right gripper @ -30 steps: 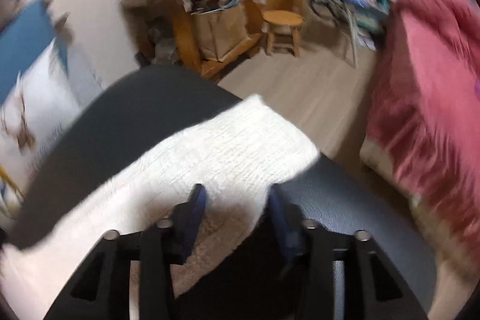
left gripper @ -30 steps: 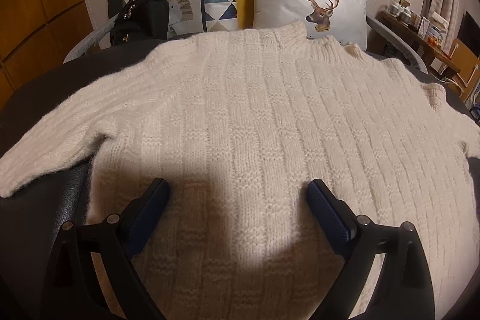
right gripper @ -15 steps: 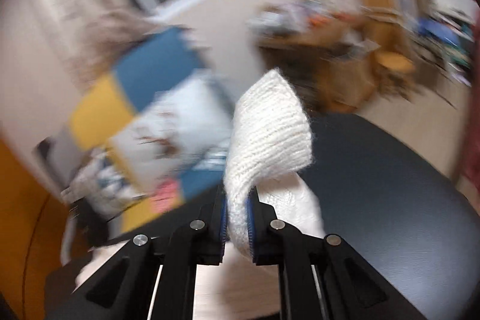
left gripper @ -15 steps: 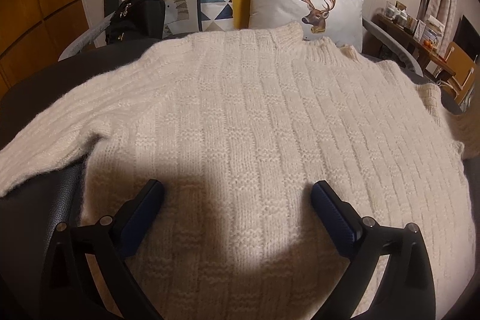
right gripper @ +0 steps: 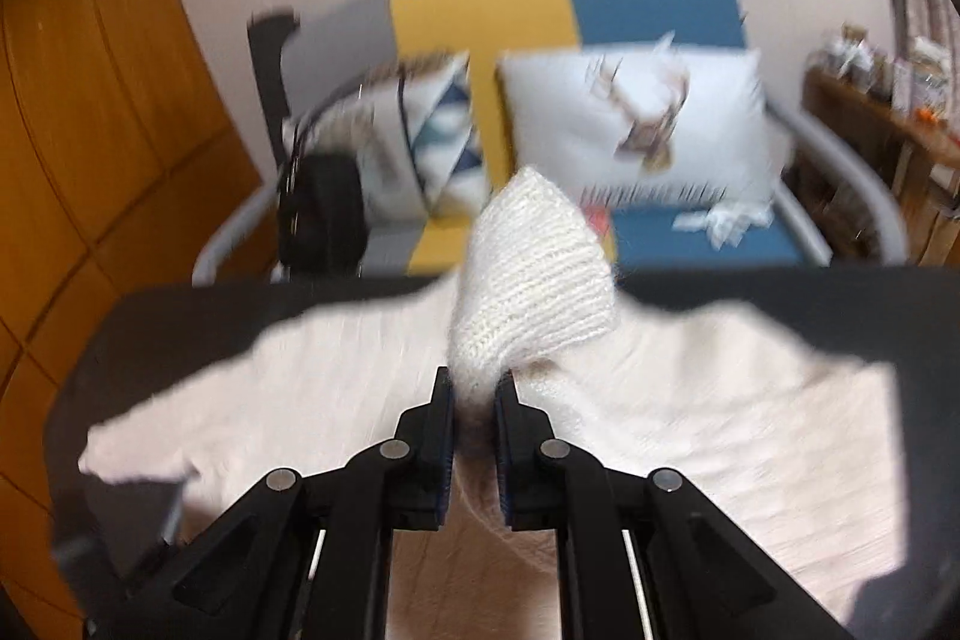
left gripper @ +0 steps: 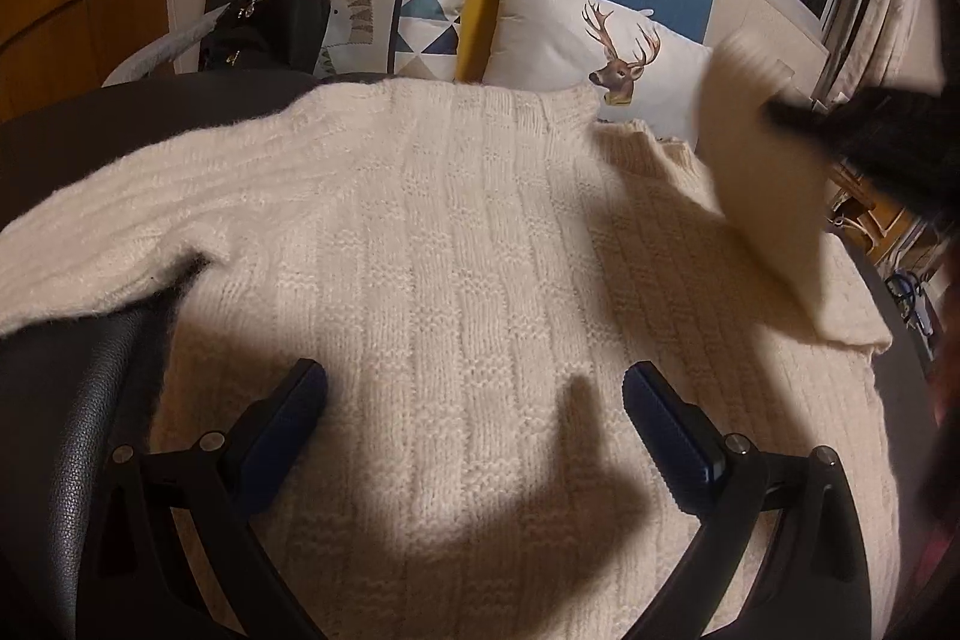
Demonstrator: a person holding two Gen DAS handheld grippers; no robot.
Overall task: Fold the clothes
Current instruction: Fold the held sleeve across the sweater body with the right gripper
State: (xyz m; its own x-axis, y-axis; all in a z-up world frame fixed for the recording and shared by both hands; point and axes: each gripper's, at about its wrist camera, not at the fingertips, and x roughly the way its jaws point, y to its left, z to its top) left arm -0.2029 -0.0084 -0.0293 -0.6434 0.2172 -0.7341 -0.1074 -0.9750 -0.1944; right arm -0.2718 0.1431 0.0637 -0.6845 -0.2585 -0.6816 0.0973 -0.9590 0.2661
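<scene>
- Left gripper: both black arms with blue pads spread wide apart. Nothing is clamped between the pads. The tool is angled downward, with its tips low over the cream knit sweater.
- Right gripper: jaws drawn nearly together, pinching a sweater sleeve cuff that stands up beyond the tips. In the left wrist view it shows as a dark blurred shape at upper right.
</scene>
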